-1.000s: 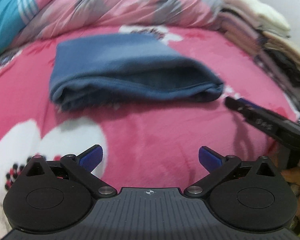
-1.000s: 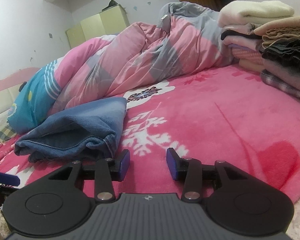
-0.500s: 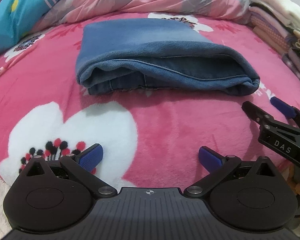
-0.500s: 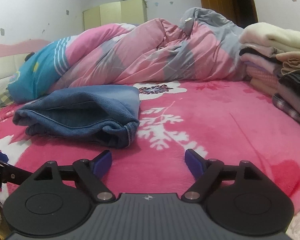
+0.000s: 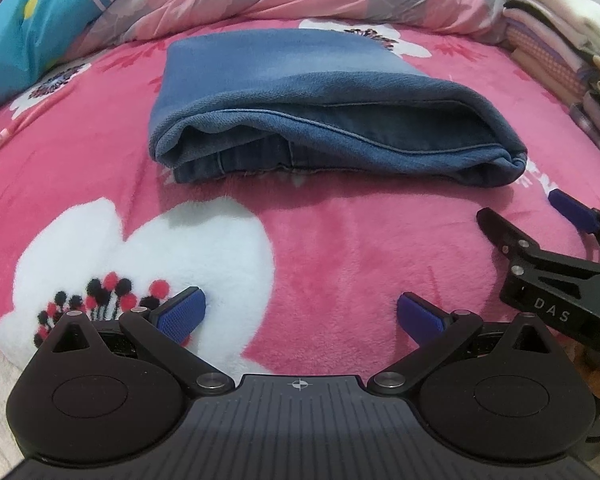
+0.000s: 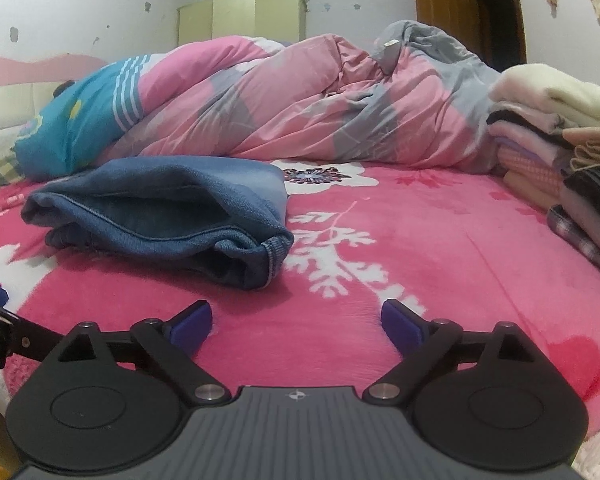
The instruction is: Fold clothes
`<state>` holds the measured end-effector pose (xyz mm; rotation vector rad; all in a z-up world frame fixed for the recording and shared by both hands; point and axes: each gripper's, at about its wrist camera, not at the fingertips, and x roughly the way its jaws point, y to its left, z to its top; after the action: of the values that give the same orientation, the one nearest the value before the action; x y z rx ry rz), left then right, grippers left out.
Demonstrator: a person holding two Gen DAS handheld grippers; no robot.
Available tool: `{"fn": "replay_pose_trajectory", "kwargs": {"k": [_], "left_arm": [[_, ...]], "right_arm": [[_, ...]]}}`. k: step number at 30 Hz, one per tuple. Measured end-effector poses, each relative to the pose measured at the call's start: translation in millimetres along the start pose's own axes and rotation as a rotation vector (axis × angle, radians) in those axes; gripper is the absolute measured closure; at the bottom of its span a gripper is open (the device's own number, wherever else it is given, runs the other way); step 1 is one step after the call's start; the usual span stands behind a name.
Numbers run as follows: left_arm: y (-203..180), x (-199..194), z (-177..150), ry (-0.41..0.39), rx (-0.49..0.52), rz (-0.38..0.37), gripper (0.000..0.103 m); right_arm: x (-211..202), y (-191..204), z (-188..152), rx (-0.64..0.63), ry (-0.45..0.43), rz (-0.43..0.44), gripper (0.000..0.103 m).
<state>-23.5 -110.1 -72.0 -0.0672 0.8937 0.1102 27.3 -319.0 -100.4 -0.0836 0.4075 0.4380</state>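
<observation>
We look across a bed covered by a pink floral blanket (image 5: 340, 248), which fills most of both views and carries everything else. Along its far side lies a bunched pink and grey quilt (image 6: 308, 96), with a teal striped stretch at its left end. Beyond the quilt the right wrist view shows a pale wall, a cream wardrobe (image 6: 240, 18) and a brown wooden door (image 6: 448, 20) at the far right. At the right edge of the bed stands a stack of folded clothes (image 6: 568, 148), cream on top and darker pieces below. No container shows in either view. The folded blue jeans (image 5: 300, 96) rest flat on the blanket in the middle of the bed, near the quilt, with the layered open edges turned towards us and the hem at the right end. Both of our tools sit on the near side, apart from the jeans. Our left gripper (image 5: 300, 314) stands wide apart over the blanket with nothing between its 2 blue pads. Our right gripper (image 6: 296, 324) is spreading its jaws, also with only blanket between them, and it shows again at the right edge of the left wrist view.
</observation>
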Motion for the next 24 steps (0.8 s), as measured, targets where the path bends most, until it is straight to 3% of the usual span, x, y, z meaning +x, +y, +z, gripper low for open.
{"fn": "replay_pose_trajectory", "kwargs": {"k": [11, 14, 20, 24], "left_arm": [[-7, 3, 3, 0.014, 0.017, 0.038, 0.0], [-4, 0, 2, -0.009, 0.042, 0.02, 0.0], [13, -20, 5, -0.217, 0.062, -0.069, 0.0], [7, -26, 11, -0.361, 0.208, -0.037, 0.0]], "right_arm": [[2, 1, 0, -0.011, 0.002, -0.005, 0.003], [2, 0, 1, -0.009, 0.001, -0.003, 0.003], [-2, -2, 1, 0.004, -0.011, 0.0, 0.003], [-9, -3, 1, 0.0, -0.04, 0.006, 0.01]]}}
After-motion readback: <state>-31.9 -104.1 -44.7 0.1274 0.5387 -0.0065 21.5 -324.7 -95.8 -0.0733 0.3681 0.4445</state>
